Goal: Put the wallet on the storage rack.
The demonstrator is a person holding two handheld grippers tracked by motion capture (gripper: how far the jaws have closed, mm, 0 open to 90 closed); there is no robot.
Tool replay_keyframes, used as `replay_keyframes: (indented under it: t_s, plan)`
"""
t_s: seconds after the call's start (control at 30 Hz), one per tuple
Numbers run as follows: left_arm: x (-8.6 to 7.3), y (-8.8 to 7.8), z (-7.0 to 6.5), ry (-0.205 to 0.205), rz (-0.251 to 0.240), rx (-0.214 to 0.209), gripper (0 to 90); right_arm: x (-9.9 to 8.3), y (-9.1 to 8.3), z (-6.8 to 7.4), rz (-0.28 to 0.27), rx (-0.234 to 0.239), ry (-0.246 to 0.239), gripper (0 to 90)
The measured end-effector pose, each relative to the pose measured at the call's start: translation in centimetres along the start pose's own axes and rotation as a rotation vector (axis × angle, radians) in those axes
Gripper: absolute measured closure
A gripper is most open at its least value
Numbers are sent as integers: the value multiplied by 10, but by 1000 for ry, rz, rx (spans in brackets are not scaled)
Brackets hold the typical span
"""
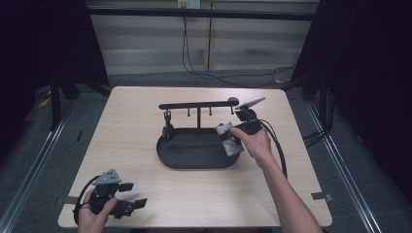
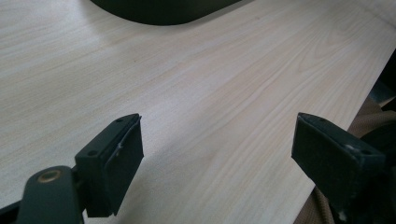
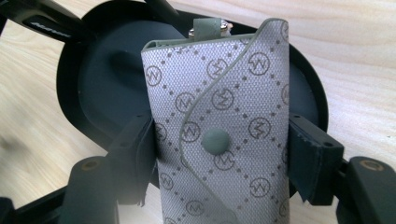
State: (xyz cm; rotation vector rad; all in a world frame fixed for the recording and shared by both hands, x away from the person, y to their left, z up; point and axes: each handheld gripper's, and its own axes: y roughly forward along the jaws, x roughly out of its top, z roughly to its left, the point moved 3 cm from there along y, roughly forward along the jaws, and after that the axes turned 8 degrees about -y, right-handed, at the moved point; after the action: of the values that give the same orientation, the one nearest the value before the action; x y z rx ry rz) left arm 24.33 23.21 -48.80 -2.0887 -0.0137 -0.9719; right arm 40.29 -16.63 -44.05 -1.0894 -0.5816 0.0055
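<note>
A grey patterned pouch (image 1: 229,139) with a round snap sits upright between the jaws of my right gripper (image 1: 234,137), which is shut on its two sides. In the right gripper view the pouch (image 3: 219,93) hangs over the right part of a black oval tray (image 3: 93,79), and my right gripper (image 3: 219,149) presses on its lower half. The tray (image 1: 194,165) lies at the table's middle, and a black bar stand (image 1: 197,105) with small hooks rises from its back. My left gripper (image 1: 134,194) rests open near the front left corner, above bare wood (image 2: 217,140).
A small dark item (image 1: 168,127) hangs from the stand's left hook. The tray's edge (image 2: 159,11) lies well ahead of the left jaws. The table's front edge runs close beside the left gripper. Cables trail on the floor behind the table.
</note>
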Motion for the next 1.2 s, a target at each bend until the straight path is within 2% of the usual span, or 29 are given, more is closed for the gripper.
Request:
replay_keyframes:
  t_s: [0.2,0.4,0.53,0.57,0.77,0.87,1.2]
  plan:
    - [0,1,0,10,9,-4,166,-5,10,-7,-33,4,27,325]
    - [0,1,0,9,10,-3,166,-7,20,-9,-43,23,57,325]
    - [0,1,0,7,7,-5,166,-7,27,-10,-23,18,64,323]
    - [0,0,0,5,8,-9,166,-7,29,-10,-15,19,78,324]
    - [0,1,-1,8,12,-9,166,-8,39,-12,-16,25,89,322]
    - [-1,1,-1,12,13,-8,167,-9,43,-12,13,23,107,320]
    - [0,0,-1,10,11,-9,167,-10,50,-12,14,-15,80,301]
